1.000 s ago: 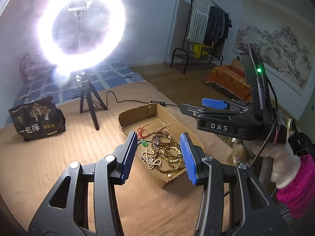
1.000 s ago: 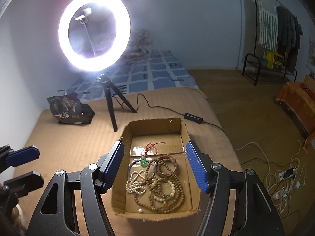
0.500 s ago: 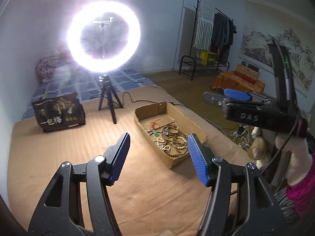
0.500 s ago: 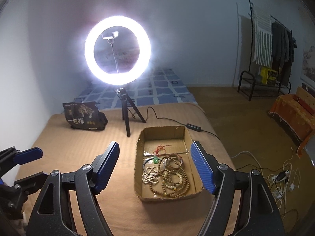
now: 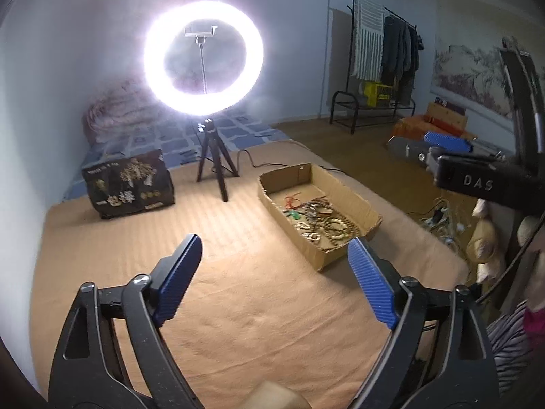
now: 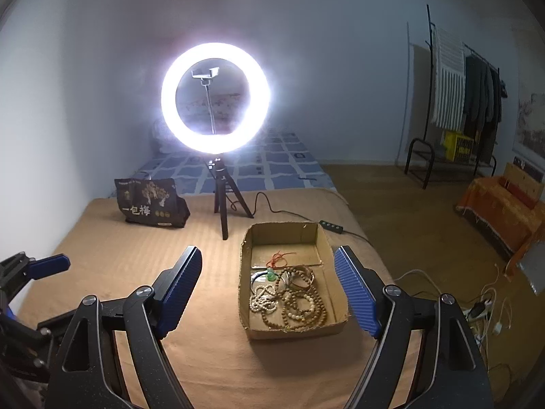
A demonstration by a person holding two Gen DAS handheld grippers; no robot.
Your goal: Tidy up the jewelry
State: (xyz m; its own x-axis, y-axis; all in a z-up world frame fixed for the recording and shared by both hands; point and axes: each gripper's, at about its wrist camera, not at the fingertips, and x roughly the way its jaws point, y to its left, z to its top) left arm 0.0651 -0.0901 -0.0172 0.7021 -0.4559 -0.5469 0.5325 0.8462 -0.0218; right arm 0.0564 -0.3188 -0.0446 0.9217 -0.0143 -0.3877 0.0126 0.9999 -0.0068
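A shallow cardboard box (image 6: pixel 337 301) lies on the tan bedspread and holds a tangle of wooden bead strings (image 6: pixel 289 301), a green pendant on red cord (image 6: pixel 270 275) and bangles. It also shows in the left wrist view (image 5: pixel 354 201), with the beads (image 5: pixel 327 225) inside. My right gripper (image 6: pixel 269 283) is open and empty, held well above and in front of the box. My left gripper (image 5: pixel 276 269) is open and empty, above bare bedspread left of the box. The right gripper's body shows at the right edge of the left wrist view (image 5: pixel 477 177).
A lit ring light on a small black tripod (image 6: pixel 216 99) stands behind the box, its cable and switch (image 6: pixel 330 226) trailing right. A black printed bag (image 6: pixel 150 202) sits at the back left. Cables lie on the floor (image 6: pixel 487 306) off the bed's right edge.
Both grippers have pulled back and up from the box, which now looks smaller and farther away. Both stay open and empty.
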